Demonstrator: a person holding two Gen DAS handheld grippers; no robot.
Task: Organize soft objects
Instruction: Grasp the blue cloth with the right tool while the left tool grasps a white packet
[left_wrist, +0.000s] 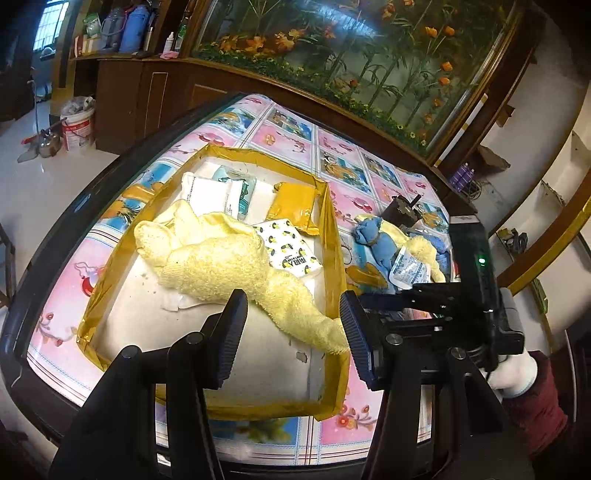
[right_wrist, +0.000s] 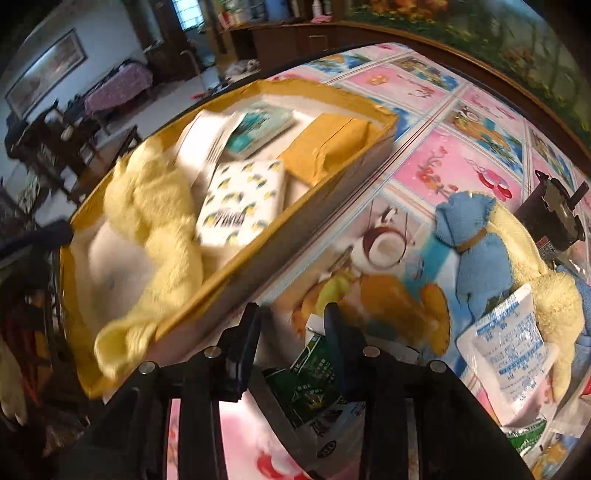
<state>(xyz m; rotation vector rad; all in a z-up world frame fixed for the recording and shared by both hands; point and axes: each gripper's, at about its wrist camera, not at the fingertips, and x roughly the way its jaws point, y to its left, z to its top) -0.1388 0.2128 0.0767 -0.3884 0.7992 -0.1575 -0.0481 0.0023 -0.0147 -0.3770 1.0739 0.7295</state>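
Green packet lies between right gripper fingers.

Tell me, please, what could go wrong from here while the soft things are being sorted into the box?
1. The yellow towel hangs over the near wall of the box; its tail may snag the left gripper or slide out.
2. The right gripper is narrowed around a green packet; the thin, slippery wrapper could slip free when lifted.
3. The blue plush toy, white sachet and another yellow cloth lie piled together, so one might drag the others.
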